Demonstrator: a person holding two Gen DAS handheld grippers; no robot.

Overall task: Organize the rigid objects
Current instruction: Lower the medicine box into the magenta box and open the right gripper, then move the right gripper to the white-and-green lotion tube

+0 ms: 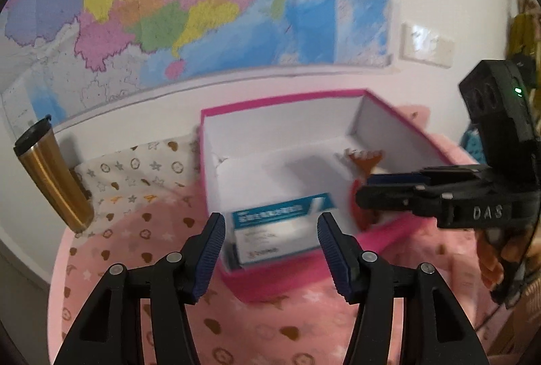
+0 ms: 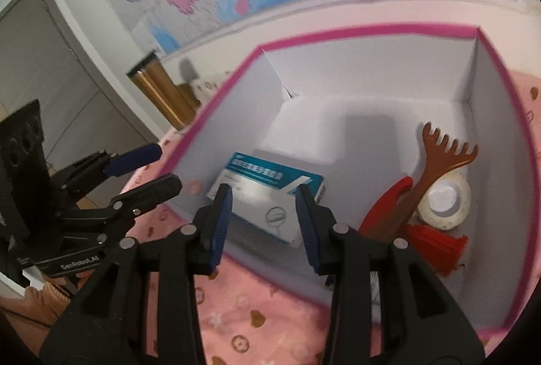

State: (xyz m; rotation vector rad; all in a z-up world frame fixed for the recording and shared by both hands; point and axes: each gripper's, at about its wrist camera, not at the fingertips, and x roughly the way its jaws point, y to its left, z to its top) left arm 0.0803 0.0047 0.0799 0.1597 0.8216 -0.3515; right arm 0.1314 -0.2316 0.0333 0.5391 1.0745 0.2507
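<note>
A pink-rimmed box (image 2: pixel 372 30) with white inner walls sits on a pink patterned cloth (image 1: pixel 142 229), holding a blue-and-white carton (image 2: pixel 267 196), a brown back scratcher (image 2: pixel 436 162), a tape roll (image 2: pixel 444 204) and red items. The left gripper (image 1: pixel 270 250) and right gripper (image 2: pixel 263 219) both hover at the box's near edge, jaws spread and holding nothing. A gold tumbler (image 1: pixel 54 175) stands well apart to the left.

Glossy gold metal tumbler (image 1: pixel 55 177), matt white card inside pink box (image 2: pixel 372 33), soft printed pink cloth (image 1: pixel 142 229), shiny brown plastic scratcher (image 2: pixel 436 162), ribbed rubbery blue pads (image 1: pixel 211 250)
</note>
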